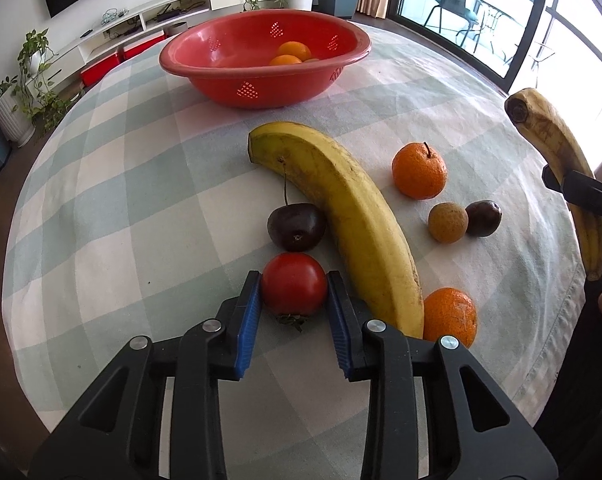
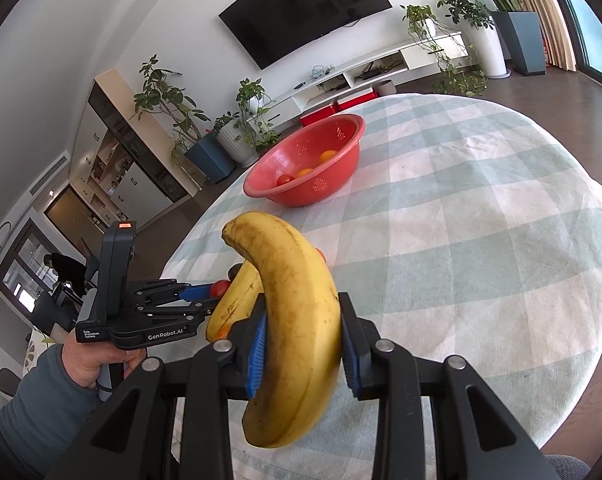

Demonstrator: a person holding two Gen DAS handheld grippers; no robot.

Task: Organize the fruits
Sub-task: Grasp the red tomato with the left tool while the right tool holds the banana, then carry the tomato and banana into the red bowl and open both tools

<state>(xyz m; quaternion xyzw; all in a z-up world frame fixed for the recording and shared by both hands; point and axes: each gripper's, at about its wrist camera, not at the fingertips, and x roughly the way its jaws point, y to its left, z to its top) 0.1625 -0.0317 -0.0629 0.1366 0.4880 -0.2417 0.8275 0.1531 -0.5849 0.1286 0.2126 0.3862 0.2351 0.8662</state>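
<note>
My left gripper (image 1: 293, 278) is shut on a red tomato (image 1: 294, 290) that rests on the checked tablecloth (image 1: 121, 200), a blue pad pressing on each side. Just beyond it lie a dark cherry-like fruit (image 1: 297, 227) and a long banana (image 1: 341, 216). My right gripper (image 2: 303, 300) is shut on a second banana (image 2: 297, 320) and holds it above the table; this banana (image 1: 549, 136) also shows at the right edge of the left wrist view. The red colander bowl (image 1: 261, 92) stands at the far side with two oranges (image 1: 294, 50) inside.
Loose on the cloth are two oranges (image 1: 419, 171) (image 1: 449, 316), a small brown fruit (image 1: 447, 223) and a dark round fruit (image 1: 483, 218). A person's hand (image 2: 89, 360) grips the left gripper's handle. The table's edge curves close on the left and right.
</note>
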